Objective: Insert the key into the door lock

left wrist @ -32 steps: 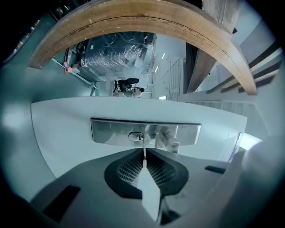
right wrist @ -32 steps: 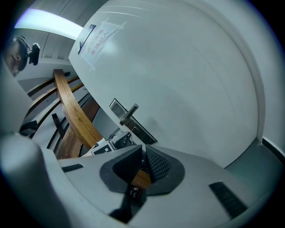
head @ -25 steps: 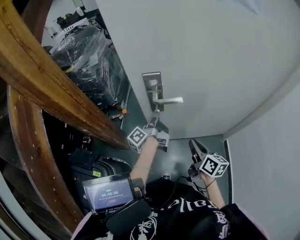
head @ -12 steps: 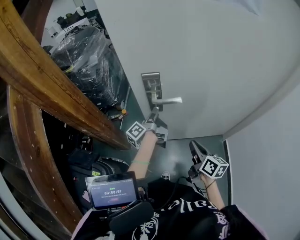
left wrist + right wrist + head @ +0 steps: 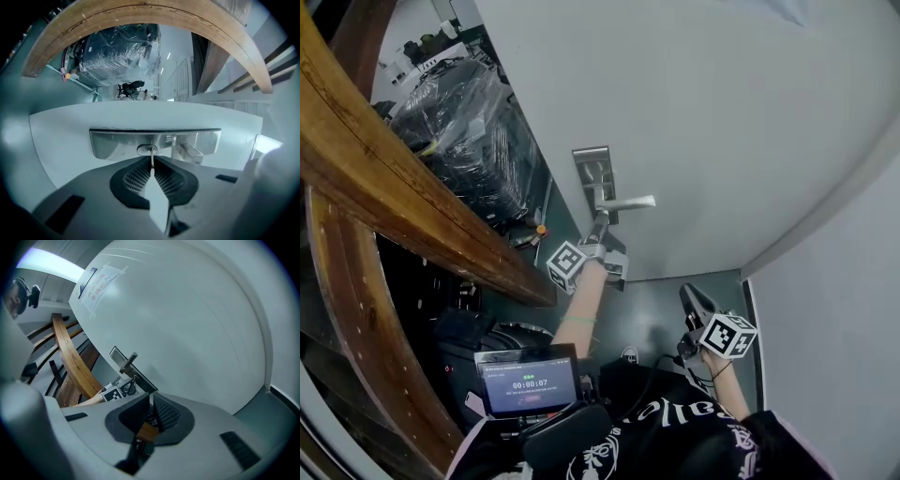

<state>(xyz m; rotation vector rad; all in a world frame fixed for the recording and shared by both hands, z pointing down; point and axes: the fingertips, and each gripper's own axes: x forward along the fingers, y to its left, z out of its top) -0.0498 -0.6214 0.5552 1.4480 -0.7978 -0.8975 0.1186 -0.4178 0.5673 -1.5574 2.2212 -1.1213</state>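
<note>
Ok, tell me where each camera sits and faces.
Head view: on the person's head, steeply down at the door, lock plate and handle; left forearm, left gripper, right gripper show.
Left gripper view: on the left gripper, facing the lock plate; jaws shut on the key.
Right gripper view: on the right gripper, facing the door; own jaws show.
All share the lock plate.
</note>
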